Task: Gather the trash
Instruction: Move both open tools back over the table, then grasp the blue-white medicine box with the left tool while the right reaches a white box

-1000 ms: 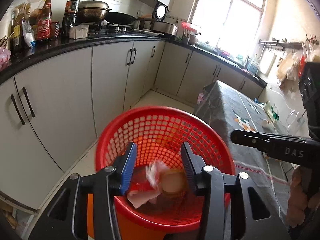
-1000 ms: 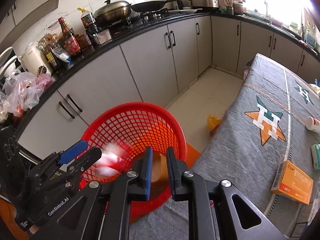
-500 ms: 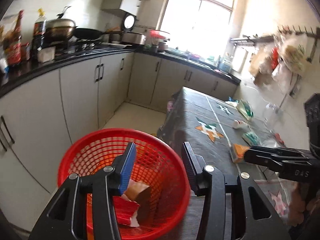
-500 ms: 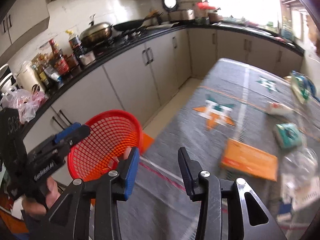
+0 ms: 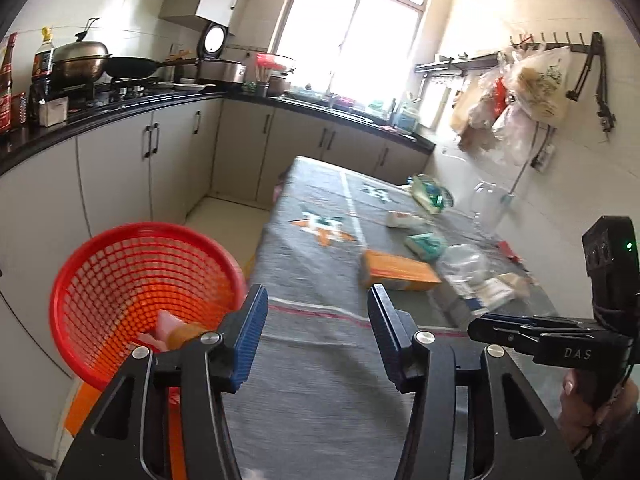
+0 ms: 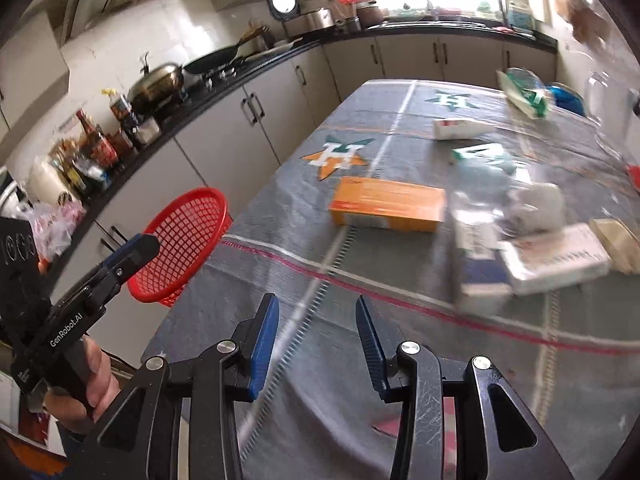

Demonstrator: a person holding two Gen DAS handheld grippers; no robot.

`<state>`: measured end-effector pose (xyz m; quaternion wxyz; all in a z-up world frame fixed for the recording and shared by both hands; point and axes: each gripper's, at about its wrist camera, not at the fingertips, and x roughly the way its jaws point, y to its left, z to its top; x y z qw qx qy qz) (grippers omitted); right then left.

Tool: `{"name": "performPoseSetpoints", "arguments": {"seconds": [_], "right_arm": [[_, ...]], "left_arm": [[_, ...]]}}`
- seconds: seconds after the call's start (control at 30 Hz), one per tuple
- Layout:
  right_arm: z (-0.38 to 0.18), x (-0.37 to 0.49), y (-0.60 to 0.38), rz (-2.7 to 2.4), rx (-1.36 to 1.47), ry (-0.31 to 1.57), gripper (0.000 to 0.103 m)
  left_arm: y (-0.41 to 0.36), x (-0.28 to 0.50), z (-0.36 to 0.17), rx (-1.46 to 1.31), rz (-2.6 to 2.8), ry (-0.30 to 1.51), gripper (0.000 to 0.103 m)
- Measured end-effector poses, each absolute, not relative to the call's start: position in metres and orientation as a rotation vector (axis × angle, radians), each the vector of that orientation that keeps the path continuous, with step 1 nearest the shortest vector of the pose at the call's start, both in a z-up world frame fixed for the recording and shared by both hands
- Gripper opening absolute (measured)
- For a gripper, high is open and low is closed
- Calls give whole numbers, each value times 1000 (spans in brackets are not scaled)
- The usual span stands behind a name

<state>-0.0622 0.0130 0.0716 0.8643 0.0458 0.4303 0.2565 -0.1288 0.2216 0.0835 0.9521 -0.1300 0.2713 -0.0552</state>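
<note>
Both the left gripper [image 5: 314, 334] and the right gripper [image 6: 316, 344] were held wide apart and empty above the table [image 6: 280, 216]. An orange box [image 6: 387, 204] and other litter were spread on the table, and a red basket [image 5: 120, 276] containing scraps was set just beside the table's edge.

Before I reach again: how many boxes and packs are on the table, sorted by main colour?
Orange: 1, the orange box
Green and white: 2, the flat pack and the far bag
White with red: 2, the small carton and the long white box
Blue and white: 1, the blue-and-white box
Total: 6. Blurred clutter further right is uncounted.
</note>
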Motion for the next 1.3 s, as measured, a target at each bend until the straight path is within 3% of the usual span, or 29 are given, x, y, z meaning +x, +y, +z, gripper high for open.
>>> {"name": "performPoseSetpoints", "arguments": {"seconds": [0.17,0.57,1.2,1.3], "right_arm": [[79,-68,-49,457,169,875,44],[67,-56,-162,336,357,852,44],[46,-45,-231,271,475,850,45],[44,-43,-235,266,481,853,45]], "left_arm": [[184,-128,98,-248,-156,575,63],[95,-71,84,-191,-247,765,63],[3,18,34,-116,-206,975,64],[-3,26,28,-94,-187,971,57]]}}
